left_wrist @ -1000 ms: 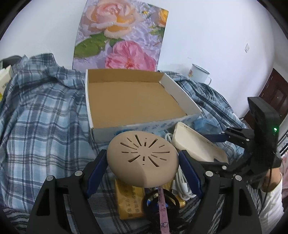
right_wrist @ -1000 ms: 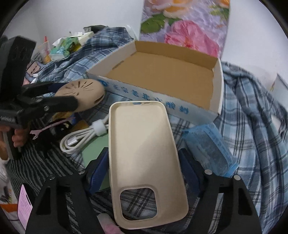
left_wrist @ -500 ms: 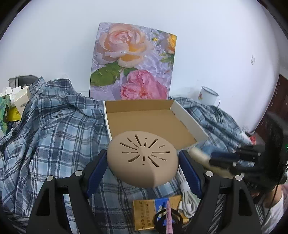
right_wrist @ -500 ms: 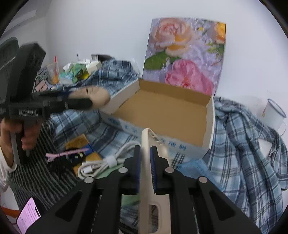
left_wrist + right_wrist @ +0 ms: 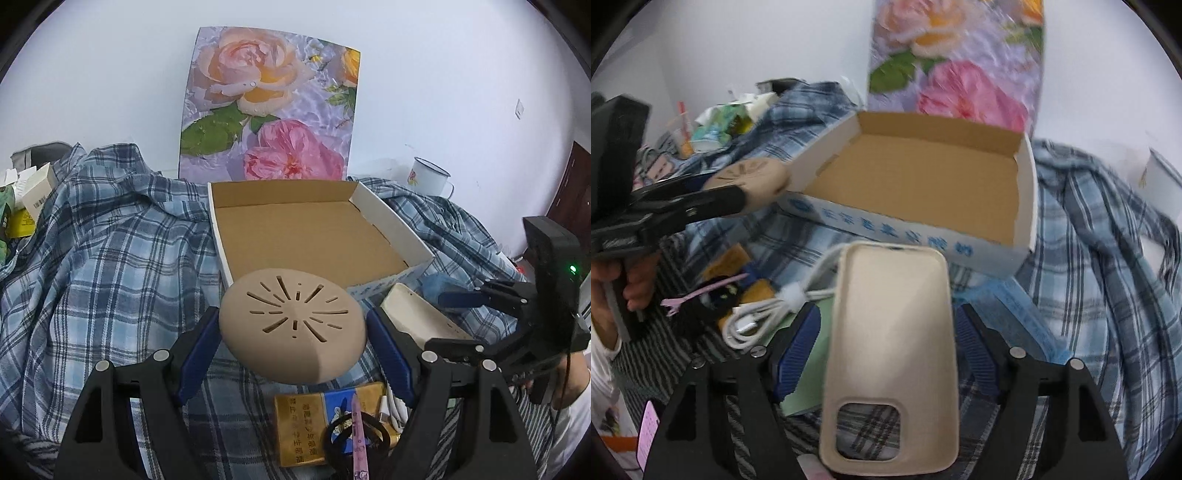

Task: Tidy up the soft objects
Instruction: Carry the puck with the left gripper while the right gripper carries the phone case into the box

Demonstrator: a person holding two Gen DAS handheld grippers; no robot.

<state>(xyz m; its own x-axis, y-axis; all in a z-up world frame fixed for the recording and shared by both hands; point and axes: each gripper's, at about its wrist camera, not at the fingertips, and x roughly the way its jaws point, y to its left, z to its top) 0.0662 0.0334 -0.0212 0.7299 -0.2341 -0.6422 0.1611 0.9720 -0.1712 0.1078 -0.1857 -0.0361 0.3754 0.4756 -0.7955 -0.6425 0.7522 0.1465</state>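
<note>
A blue checked shirt (image 5: pixel 110 266) covers most of the surface, and it is wrinkled around everything that lies on it. A flower picture (image 5: pixel 271 107) leans upright against the white wall behind. In front of the picture, an open cardboard box (image 5: pixel 314 236) sits on the shirt, brown inside and white outside with blue printing on its front wall. A beige phone case (image 5: pixel 892 343) lies flat between the pads of the right gripper (image 5: pixel 886 347), just in front of the box; the pads stand wide on both sides of it, and it is not possible to tell if they press it. The left gripper (image 5: pixel 291 339) holds a tan dome-shaped pad with slits (image 5: pixel 291 325) between its blue fingers (image 5: pixel 197 349), above the shirt and near the front left corner of the box. A white enamel mug (image 5: pixel 428 181) stands by the wall, at the right of the box. A coiled white cable (image 5: pixel 768 314) lies at the left of the phone case. Near it there is a gold and blue packet (image 5: pixel 314 421) with a pink hair clip (image 5: pixel 701 293) upon it.
</note>
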